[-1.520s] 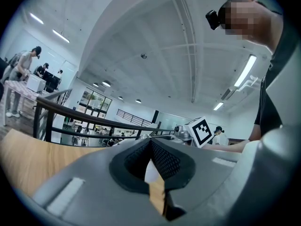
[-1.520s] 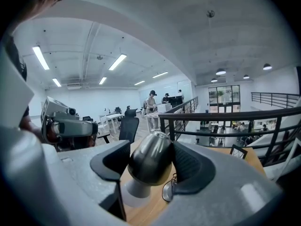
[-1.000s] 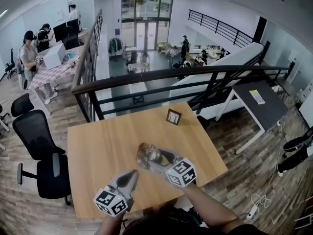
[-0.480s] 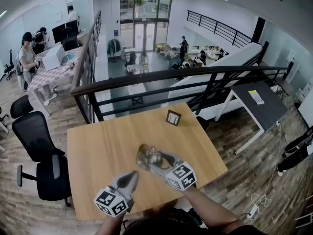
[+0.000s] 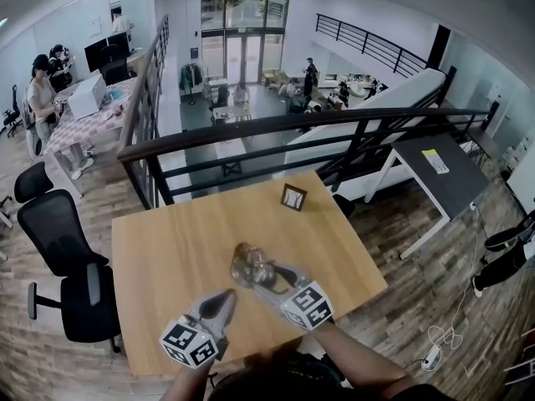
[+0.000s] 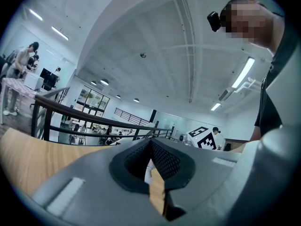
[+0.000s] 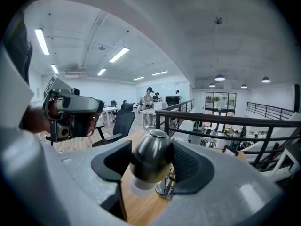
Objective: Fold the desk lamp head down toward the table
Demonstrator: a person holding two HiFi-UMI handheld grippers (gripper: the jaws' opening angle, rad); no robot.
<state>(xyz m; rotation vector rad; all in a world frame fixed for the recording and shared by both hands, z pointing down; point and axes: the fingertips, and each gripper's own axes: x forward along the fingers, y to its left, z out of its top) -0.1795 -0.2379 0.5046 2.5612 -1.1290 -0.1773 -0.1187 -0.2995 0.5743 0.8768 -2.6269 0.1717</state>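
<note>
The desk lamp's rounded, dark metal head [image 7: 150, 157] sits between the jaws of my right gripper [image 7: 151, 166], which is shut on it. Below the head, the lamp's small metal base [image 7: 164, 188] stands on the wooden table [image 5: 167, 241]. From the head view, the lamp head [image 5: 247, 265] is near the table's middle front, with the right gripper [image 5: 261, 274] reaching in from the lower right. My left gripper [image 5: 226, 299] hovers just left of it, jaws together and holding nothing. The left gripper [image 6: 151, 147] shows only table between its pads.
A small framed card [image 5: 293, 196] stands near the table's far edge. A black railing [image 5: 251, 132] runs behind the table above a drop to the lower floor. A black office chair [image 5: 67, 257] is at the table's left side.
The right gripper and the lamp head have shifted slightly toward the table's front. The left gripper has hardly moved.
</note>
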